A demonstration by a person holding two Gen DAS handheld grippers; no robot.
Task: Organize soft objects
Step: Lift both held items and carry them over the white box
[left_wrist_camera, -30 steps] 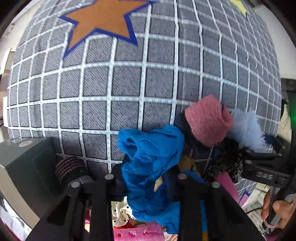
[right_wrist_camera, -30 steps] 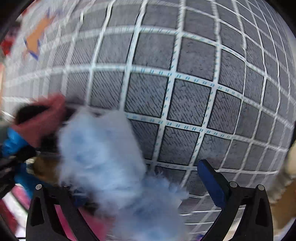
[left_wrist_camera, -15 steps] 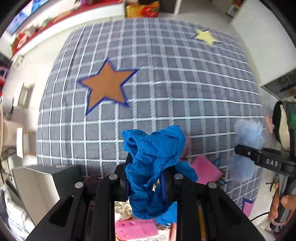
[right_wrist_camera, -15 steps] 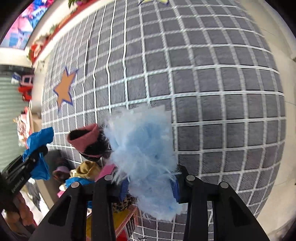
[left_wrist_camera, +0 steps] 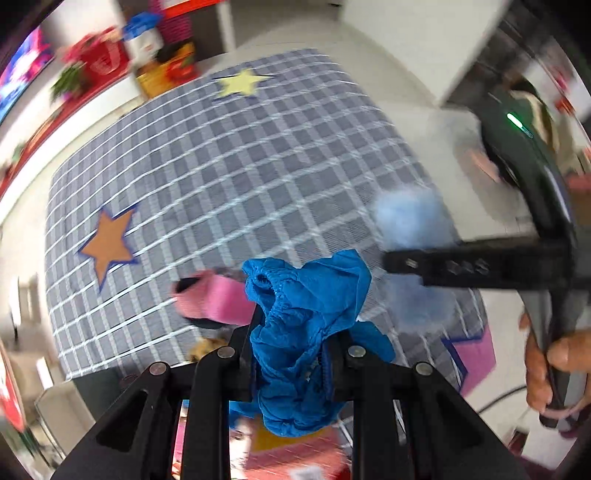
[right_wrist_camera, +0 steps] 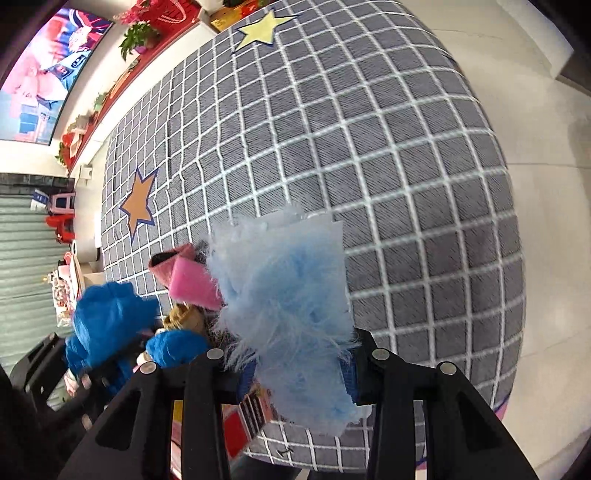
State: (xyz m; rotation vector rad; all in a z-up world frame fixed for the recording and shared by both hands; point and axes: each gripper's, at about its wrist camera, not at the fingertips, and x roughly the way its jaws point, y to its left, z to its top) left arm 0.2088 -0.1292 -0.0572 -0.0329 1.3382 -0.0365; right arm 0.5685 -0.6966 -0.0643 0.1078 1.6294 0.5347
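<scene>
Grey checked rug (right_wrist_camera: 388, 155) with white grid lines fills the floor below us, huge, with an orange star patch (right_wrist_camera: 139, 206) edged in blue and a pale yellow star patch (right_wrist_camera: 260, 31) stitched in further off. Pale floor tiles (right_wrist_camera: 546, 122) show beyond its edge, and a big bright screen (right_wrist_camera: 40, 70) glows on the far wall above a red shelf with plants.

Up in the air now, two soft things! The right claw (right_wrist_camera: 299, 369) has just been closing and it's clamped on a fluffy light-blue fur piece (right_wrist_camera: 284, 306), the fuzz bulging out above and below the pads. From the left camera you can see that same claw side-on, a hand (left_wrist_camera: 550, 365) wrapped round its handle.

The left claw (left_wrist_camera: 291, 369) is squeezed nearly shut on a crumpled bright-blue fabric piece with an elastic gathered edge (left_wrist_camera: 306, 332), bunched up between the jaws and hanging out both ends.

Down on the rug near its close edge sits the little pile: a pink fuzzy piece with a dark opening (right_wrist_camera: 184, 275), a tan bit (right_wrist_camera: 181, 317) just beside it, and something else blue next to that. Blurry at the bottom, can't tell what the red and pink things are.
</scene>
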